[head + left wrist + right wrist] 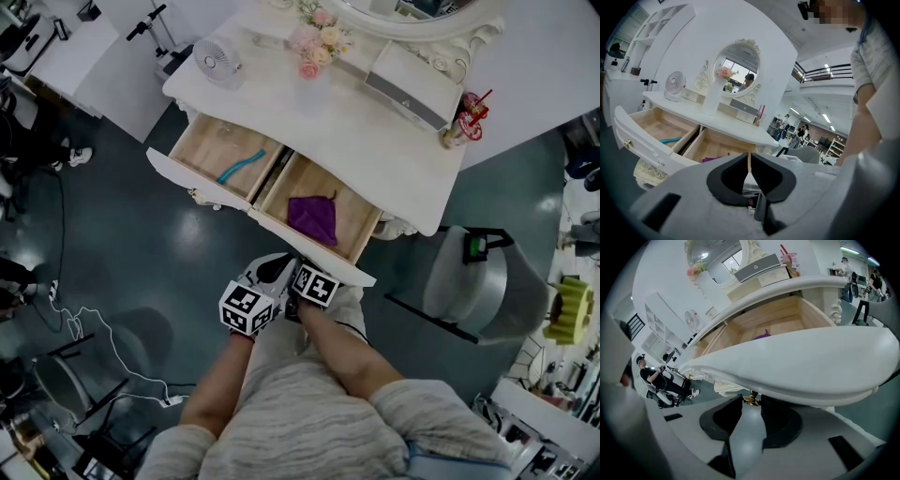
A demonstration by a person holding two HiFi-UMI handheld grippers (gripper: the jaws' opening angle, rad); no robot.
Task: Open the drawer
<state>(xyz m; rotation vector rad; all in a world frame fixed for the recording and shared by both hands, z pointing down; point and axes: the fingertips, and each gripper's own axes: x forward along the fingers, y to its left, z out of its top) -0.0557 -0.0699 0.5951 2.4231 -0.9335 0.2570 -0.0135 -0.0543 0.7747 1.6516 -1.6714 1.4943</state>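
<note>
At front of open drawer (801,366), right gripper (749,398) fingers (723,420) pinch gold knob (751,400) at tips. Drawer stands well out of table (375,141) (purple cloth (312,217) inside). Left gripper (749,159) fingers almost touching, empty.

Two open drawers (208,148) (359,214), two gold knobs (628,143) (750,400), two claws (749,164) (748,404), one purple cloth (312,218), one fan (217,62), one mirror (738,63).
</note>
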